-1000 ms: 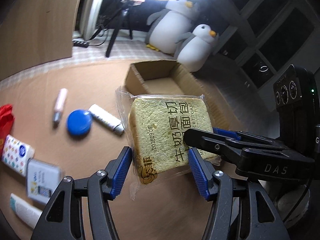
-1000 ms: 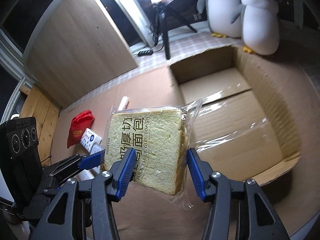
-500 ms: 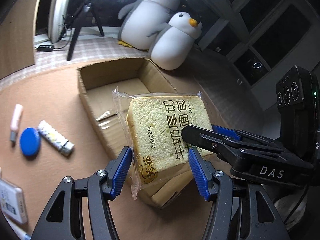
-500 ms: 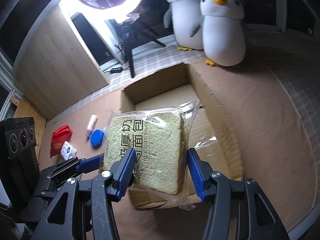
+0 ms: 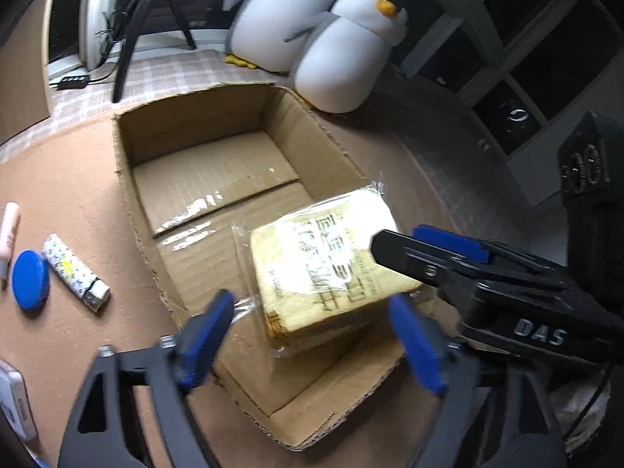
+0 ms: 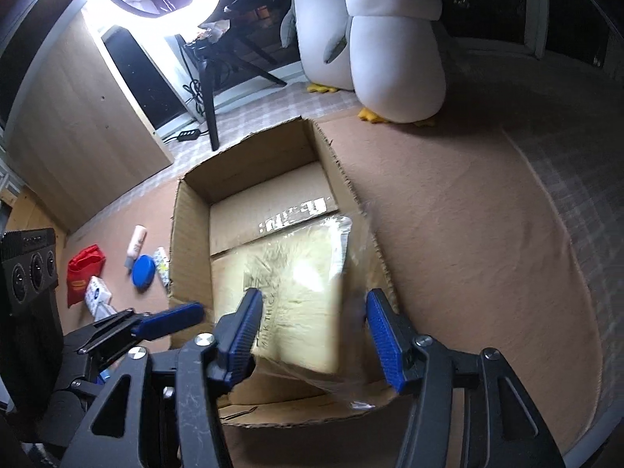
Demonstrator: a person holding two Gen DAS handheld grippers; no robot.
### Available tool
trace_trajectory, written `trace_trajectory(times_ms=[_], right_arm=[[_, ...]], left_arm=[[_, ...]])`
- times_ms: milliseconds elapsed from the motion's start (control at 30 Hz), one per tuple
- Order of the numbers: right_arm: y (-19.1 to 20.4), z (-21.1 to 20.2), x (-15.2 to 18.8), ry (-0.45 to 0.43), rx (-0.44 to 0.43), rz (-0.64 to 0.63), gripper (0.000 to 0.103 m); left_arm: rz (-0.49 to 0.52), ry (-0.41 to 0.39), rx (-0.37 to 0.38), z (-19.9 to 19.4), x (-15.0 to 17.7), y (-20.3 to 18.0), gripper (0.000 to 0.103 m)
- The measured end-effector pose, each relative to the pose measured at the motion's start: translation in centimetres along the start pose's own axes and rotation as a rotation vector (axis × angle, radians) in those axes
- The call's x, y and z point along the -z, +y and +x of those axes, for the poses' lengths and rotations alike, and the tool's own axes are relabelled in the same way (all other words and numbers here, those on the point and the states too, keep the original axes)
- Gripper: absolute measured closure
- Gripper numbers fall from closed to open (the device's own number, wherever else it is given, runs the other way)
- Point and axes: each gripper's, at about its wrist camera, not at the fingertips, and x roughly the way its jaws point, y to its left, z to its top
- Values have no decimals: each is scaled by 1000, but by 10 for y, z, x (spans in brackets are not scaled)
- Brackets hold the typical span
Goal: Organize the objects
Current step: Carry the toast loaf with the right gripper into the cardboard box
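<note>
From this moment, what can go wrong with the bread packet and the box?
1. The bread packet appears to lie tilted against the cardboard box wall, so it may not settle flat.
2. The right gripper has open jaws close around the packet; pulling back could snag the loose wrapper.
3. The left gripper, also open, is near the box's torn front edge and might bump it.

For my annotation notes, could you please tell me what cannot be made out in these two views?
- Bagged toast: label washed out by glare and motion blur in both views; whether it rests on the cardboard box floor is unclear.
- Right gripper: pad contact with the wrapper is blurred.
- White packet: cut off by the left-wrist view's edge.
- Lighter: print too small.
</note>
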Motion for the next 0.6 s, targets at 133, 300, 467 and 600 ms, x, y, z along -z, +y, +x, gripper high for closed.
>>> trace_trajectory(times_ms=[133, 300, 467, 600], right_arm=[[0, -5, 2, -16, 7, -1, 41], [3, -5, 5, -13, 6, 3, 40], [14, -5, 10, -18, 10, -3, 39], [28, -5, 17, -21, 13, -24, 39]], left_arm=[[4, -4, -10, -6, 2, 5, 14], [19, -6, -18, -15, 8, 7, 14], [23, -17, -37, -31, 15, 12, 15], [-8, -19, -50, -43, 23, 27, 15]])
